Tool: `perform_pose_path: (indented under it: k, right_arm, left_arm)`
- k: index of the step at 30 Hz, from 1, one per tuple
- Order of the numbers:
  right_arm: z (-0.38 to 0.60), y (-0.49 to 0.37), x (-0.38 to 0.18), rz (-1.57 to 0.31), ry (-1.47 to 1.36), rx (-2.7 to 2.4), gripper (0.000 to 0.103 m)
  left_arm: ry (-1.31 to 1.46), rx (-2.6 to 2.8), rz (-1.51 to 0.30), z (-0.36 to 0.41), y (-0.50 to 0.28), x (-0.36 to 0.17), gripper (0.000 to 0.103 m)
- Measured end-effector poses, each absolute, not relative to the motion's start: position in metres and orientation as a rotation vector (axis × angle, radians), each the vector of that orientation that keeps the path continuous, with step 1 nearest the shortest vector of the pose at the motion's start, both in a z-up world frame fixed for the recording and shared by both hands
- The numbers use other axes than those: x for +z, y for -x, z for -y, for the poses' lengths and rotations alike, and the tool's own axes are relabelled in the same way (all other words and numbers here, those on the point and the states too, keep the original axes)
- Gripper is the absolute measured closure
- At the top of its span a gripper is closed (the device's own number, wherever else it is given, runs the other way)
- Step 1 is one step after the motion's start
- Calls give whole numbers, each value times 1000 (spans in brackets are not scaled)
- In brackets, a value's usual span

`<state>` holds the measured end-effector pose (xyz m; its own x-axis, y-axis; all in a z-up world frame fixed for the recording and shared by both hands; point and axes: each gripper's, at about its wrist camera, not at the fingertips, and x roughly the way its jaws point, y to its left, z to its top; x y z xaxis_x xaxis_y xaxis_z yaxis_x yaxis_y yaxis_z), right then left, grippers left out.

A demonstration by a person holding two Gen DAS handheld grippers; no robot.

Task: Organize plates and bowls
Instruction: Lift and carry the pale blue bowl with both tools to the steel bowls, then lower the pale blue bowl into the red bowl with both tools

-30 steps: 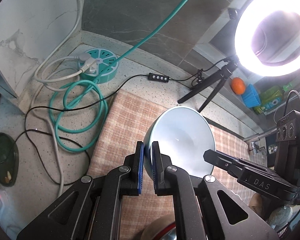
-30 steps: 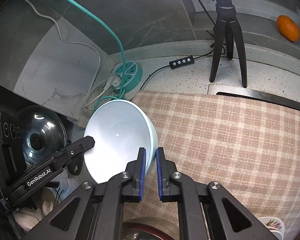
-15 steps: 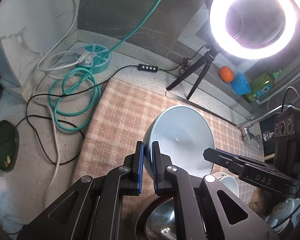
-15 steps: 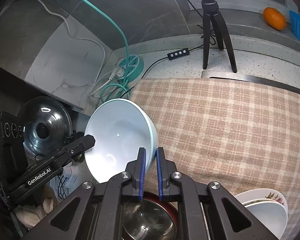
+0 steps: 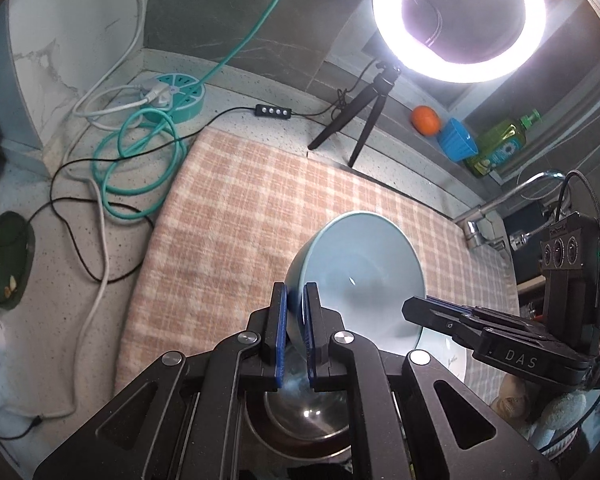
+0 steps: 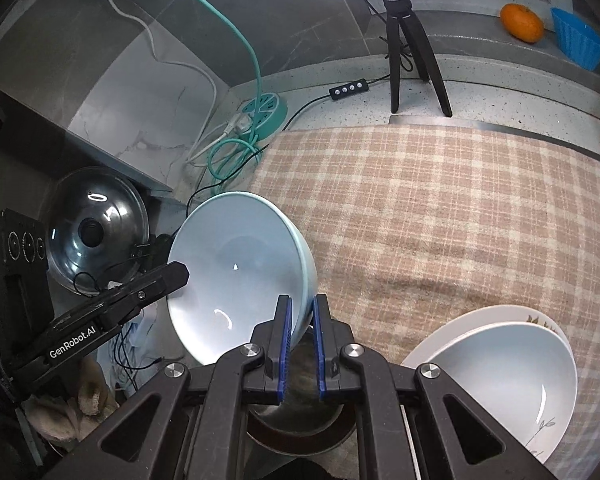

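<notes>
Clearly, in the left wrist view the left gripper (image 5: pixel 296 332) pinches the near rim of the pale blue bowl (image 5: pixel 360 280), held in air above the checked cloth (image 5: pixel 240 216). In the right wrist view the right gripper (image 6: pixel 300 344) pinches the opposite rim. I judge it glazed, stiff, slippery and breakable; the rim is the best hold

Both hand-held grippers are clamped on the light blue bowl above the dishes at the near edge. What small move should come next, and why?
Probably lower the light blue bowl into the metal bowl right below it. The left hand-held gripper and right hand-held gripper pinch opposite rims, holding it clear of the checked cloth; the white bowl sits further right.
</notes>
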<state>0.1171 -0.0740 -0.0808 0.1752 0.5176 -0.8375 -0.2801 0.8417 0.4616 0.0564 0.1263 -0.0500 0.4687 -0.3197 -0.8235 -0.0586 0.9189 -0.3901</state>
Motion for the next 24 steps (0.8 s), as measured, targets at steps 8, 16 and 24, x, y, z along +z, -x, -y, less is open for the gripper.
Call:
perform_pose_path:
  k: [8,16,24]
  right_arm:
    - [85,-92,-95,-1317,-224,561,93]
    - [84,-78,-104,-1335,-226,560,93]
    - [87,-68,-118,-1378,-242,554,93]
  left_arm:
    - [401,-178,-1112,-117,-40,-59,97]
    - [404,-174,-1122,-115,-29,-63,96]
    - [402,-182,-1133,-110,-22,-67,95]
